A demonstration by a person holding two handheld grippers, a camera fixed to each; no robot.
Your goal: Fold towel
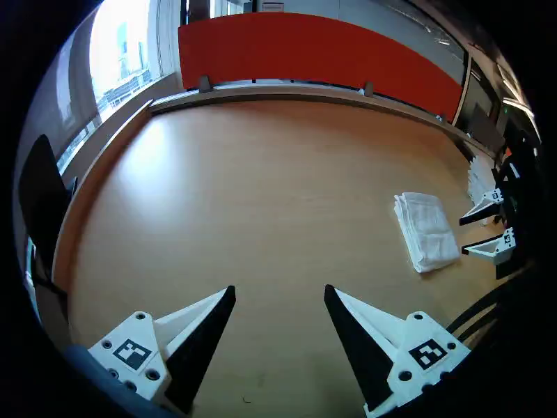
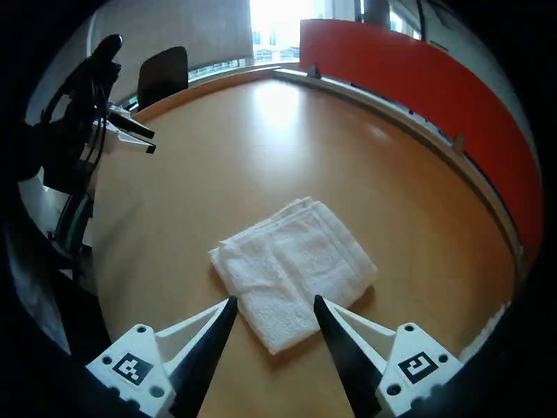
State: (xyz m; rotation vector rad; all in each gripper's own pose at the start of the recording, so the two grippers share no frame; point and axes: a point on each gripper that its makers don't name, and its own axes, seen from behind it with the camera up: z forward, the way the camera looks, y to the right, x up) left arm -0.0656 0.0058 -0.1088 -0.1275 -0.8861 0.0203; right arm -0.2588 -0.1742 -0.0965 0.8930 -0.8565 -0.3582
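Folded towel (image 2: 296, 272) lies just ahead of the empty, spread right gripper (image 2: 275, 298). A fingertip (image 2: 341, 348) masks its near edge. Its long axis apparently slants away rightward. The left gripper (image 1: 278, 289), also spread, hovers well apart.

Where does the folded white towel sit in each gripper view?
Left gripper view: towel at the right, mid-height, beside the right gripper.
Right gripper view: towel at lower centre, just ahead of that gripper.
Shared landmark: the red panel along the far edge of the table.
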